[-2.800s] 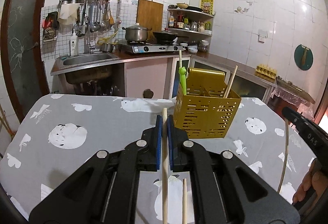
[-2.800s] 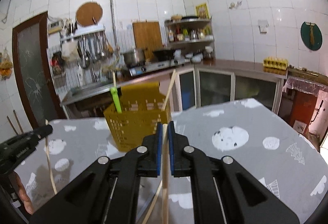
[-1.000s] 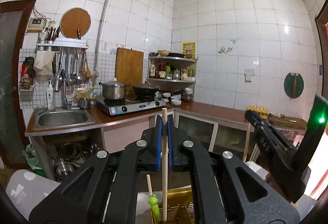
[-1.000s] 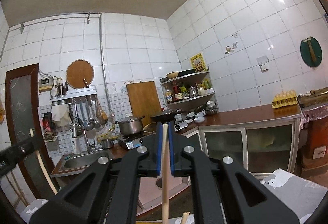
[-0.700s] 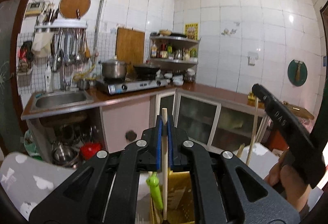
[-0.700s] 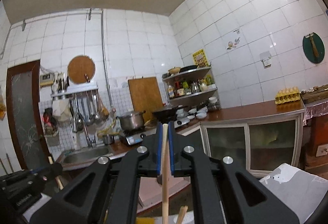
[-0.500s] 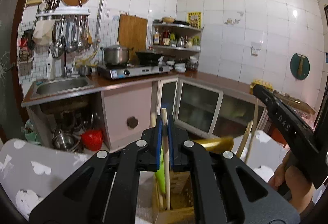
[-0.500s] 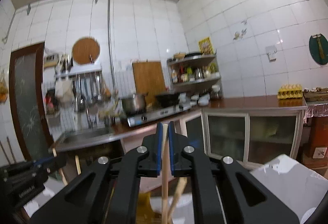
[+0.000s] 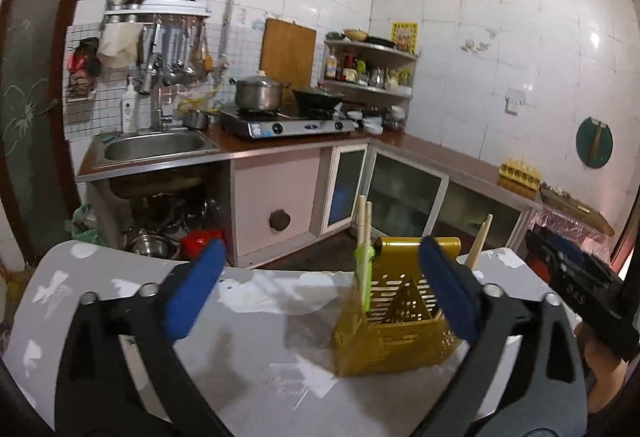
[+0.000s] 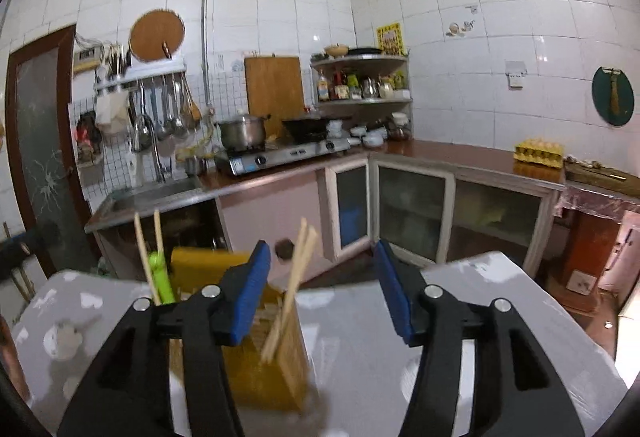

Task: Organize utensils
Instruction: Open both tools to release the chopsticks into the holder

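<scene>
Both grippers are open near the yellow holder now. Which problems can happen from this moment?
1. The left gripper has just been opening, and the yellow holder sits right by its right pad; a sideways move might tip the holder.
2. The chopsticks lean in the holder close beside the right gripper, which has also just been opening; pulling back carelessly could catch them.

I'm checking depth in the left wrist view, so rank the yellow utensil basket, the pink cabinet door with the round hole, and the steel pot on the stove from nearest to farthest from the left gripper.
1. Yellow utensil basket, on the table, by the right finger.
2. Pink cabinet door, beyond the table, centre.
3. Steel pot, on the stove at the back wall.
</scene>
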{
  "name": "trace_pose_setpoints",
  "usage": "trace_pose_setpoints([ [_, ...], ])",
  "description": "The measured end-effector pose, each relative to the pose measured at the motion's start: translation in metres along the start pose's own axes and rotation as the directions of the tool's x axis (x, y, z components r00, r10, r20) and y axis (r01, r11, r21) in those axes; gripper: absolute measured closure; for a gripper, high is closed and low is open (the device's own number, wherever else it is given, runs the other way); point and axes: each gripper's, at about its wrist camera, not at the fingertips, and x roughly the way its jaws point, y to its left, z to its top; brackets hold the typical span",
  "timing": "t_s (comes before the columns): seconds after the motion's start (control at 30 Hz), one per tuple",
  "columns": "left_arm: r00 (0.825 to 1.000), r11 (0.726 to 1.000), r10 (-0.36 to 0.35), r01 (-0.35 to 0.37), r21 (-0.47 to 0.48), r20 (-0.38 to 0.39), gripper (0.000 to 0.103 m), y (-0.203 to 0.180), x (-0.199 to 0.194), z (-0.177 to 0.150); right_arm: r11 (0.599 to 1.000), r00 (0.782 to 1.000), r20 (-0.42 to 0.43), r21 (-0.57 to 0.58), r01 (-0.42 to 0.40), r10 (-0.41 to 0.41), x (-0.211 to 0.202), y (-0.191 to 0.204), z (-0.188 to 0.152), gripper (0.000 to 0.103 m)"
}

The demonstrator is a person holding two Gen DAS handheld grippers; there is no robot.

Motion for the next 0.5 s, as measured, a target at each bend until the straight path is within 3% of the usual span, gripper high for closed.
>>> trace_pose_setpoints([
  [0.1, 0.999, 0.999, 0.037, -0.037, 0.019, 0.013, 0.005, 0.009, -0.022, -0.006, 1.000, 0.997, -0.080, -0.012, 0.018, -0.019, -0.011, 0.000, -0.020, 0.043],
  [0.27, 0.996, 0.995, 0.072, -0.069, 0.074, -0.047, 0.005, 0.015, -0.034, -0.028, 0.999, 0.977, -0.207, -0.022, 0.039, -0.043, -0.011, 0.006, -0.063, 0.043],
  [0.5, 0.969, 0.995, 0.096, -0.086, 0.056, -0.228, 0.005, 0.022, -0.019, -0.084, 0.998, 0.923, -0.381, -0.001, 0.058, -0.054, 0.009, 0.016, -0.125, 0.043],
])
